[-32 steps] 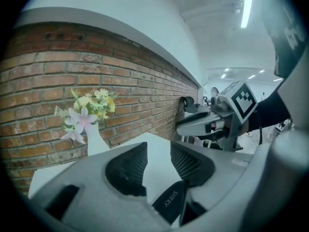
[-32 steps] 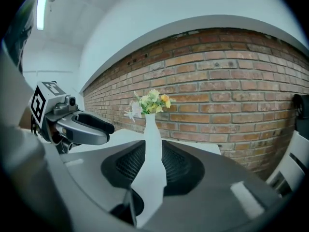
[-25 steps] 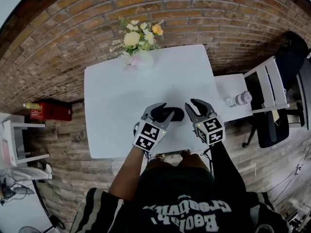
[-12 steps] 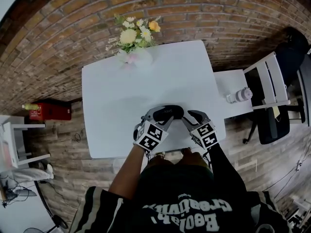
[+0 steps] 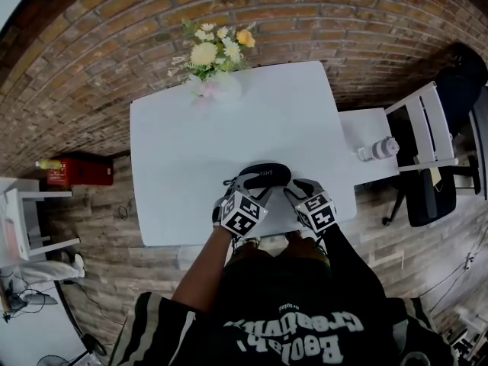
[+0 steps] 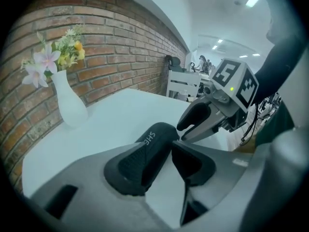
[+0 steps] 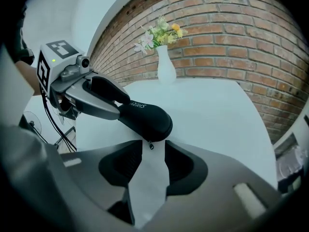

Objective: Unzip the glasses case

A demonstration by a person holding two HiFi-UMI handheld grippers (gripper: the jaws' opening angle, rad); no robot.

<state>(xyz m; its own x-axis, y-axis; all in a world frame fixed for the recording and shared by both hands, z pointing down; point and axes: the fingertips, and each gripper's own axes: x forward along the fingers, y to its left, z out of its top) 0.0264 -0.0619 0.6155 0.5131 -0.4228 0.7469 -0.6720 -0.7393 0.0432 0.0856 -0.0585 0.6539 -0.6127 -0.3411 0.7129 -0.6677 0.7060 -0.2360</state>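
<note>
The black glasses case [image 5: 263,176] lies near the front edge of the white table [image 5: 191,143]. My left gripper [image 5: 255,185] is at its left end. In the left gripper view that end of the case [image 6: 154,144] lies between the jaws against the left pad [image 6: 133,166], with a gap to the right pad. These jaws have just been opening. My right gripper [image 5: 299,189] is at the case's right end. In the right gripper view the case [image 7: 145,117] and its small zipper pull [image 7: 150,145] sit just ahead of the open jaws, which have also just been opening, with nothing between the pads.
A white vase of flowers [image 5: 213,82] stands at the table's far edge by the brick wall. To the right are a low white side table with a bottle [image 5: 377,149] and a white chair [image 5: 427,128]. A red box [image 5: 76,172] sits on the floor at left.
Both grippers have come down toward the table and closed in on the case's two ends. The case has not moved on the table.
</note>
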